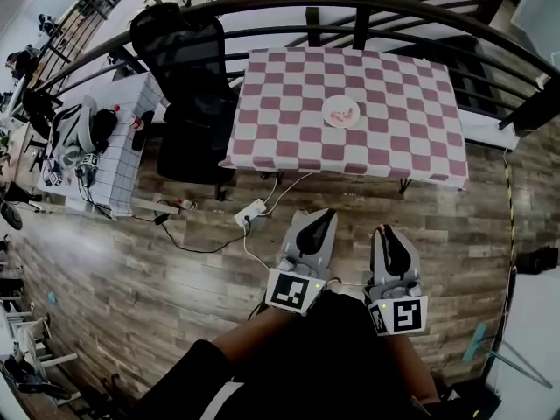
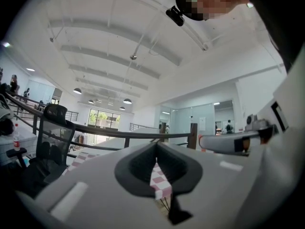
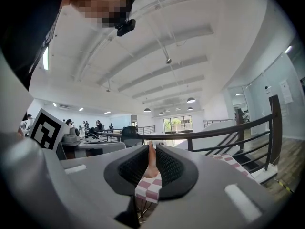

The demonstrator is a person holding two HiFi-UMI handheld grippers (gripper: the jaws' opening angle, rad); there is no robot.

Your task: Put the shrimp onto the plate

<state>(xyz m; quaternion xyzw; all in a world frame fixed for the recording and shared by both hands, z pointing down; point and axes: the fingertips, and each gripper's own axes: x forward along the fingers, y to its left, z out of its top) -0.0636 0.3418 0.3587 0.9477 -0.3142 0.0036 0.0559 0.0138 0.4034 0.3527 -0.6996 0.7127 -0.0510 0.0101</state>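
Left gripper (image 1: 330, 214) and right gripper (image 1: 383, 232): jaws closed, empty, well back from table (image 1: 402, 129). Shrimp (image 1: 343, 110) sits on plate (image 1: 329, 117).

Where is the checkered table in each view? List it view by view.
Head view: the checkered table, upper centre.
Left gripper view: a sliver of it, low centre.
Right gripper view: a patch of it, low centre.
Shared landmark: the dark railing.
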